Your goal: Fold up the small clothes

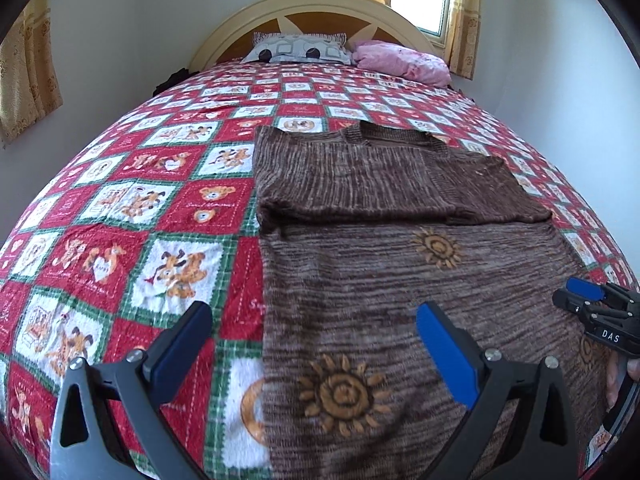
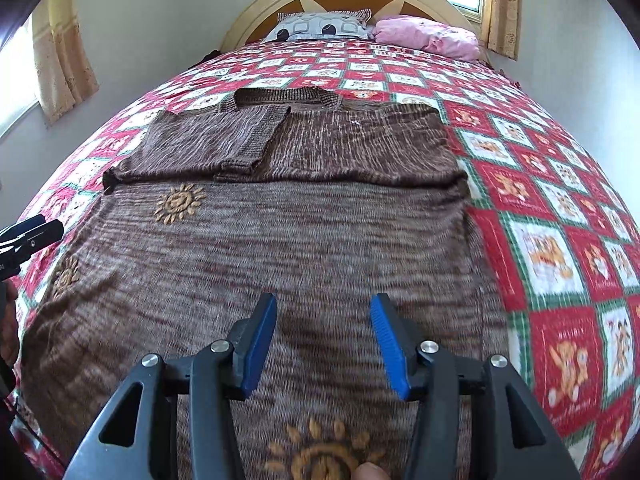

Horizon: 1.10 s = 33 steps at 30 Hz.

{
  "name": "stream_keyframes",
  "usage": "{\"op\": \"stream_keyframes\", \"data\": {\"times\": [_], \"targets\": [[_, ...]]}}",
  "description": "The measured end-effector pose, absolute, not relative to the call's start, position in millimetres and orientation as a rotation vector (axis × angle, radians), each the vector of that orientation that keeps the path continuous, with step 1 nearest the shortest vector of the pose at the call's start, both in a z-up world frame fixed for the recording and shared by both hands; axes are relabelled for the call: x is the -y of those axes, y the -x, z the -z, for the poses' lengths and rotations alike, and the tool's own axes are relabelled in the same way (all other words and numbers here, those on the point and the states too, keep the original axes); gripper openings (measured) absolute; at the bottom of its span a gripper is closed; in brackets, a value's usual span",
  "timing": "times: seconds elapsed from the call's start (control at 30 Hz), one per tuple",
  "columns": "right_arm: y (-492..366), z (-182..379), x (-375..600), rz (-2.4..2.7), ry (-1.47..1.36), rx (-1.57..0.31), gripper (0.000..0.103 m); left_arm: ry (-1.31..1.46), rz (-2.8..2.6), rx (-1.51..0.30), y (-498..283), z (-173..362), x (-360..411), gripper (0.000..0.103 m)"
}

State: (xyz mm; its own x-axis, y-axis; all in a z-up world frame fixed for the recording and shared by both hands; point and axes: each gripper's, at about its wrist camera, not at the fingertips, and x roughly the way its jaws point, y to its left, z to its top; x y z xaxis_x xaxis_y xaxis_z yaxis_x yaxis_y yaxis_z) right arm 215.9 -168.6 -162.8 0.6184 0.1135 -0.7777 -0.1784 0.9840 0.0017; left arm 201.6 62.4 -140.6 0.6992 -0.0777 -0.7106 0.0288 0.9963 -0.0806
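At the bottom of the left wrist view the left gripper (image 1: 316,344) stands wide open with nothing between its blue pads, one finger over the quilt (image 1: 120,208) and the other over the sweater (image 1: 400,280). In the right wrist view the right gripper (image 2: 323,338) sits at bottom centre, its fingers parted to a moderate gap and empty, hovering above the knit; whether they touch it cannot be told. The right gripper also shows at the right edge of the left view (image 1: 592,300), where white letters on its black body read "DAS". The sweater is brown, streaked knit with orange sun motifs, one (image 1: 344,394) low in the left view and another (image 1: 438,246) higher up. It lies flat on the quilt, filling the centre and lower half of both frames. Its sleeves are folded across the chest, forming a darker band in mid-frame, with the ribbed collar (image 2: 280,98) beyond. The quilt is red, white and green checks with cartoon animals; small writing on the squares is too blurred to read. At the top sit a patterned pillow (image 1: 298,50), a pink pillow (image 1: 404,60) and a rounded headboard (image 1: 320,4).
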Motion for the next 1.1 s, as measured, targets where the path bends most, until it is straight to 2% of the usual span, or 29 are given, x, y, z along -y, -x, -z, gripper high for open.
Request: {"op": "stream_keyframes", "data": {"times": [0.47, 0.53, 0.6, 1.1], "targets": [[-158, 162, 182, -0.173, 0.066, -0.896, 0.052, 0.05, 0.083, -0.803, -151, 147, -52, 0.103], [-152, 162, 185, -0.163, 0.062, -0.9, 0.059, 0.053, 0.083, -0.806, -146, 148, -51, 0.103], [-146, 161, 188, -0.16, 0.055, -0.902, 0.062, 0.062, 0.085, -0.808, -140, 150, -51, 0.103], [-89, 166, 217, -0.14, 0.042, -0.904, 0.062, -0.002, 0.026, -0.829, -77, 161, -87, 0.103]]}}
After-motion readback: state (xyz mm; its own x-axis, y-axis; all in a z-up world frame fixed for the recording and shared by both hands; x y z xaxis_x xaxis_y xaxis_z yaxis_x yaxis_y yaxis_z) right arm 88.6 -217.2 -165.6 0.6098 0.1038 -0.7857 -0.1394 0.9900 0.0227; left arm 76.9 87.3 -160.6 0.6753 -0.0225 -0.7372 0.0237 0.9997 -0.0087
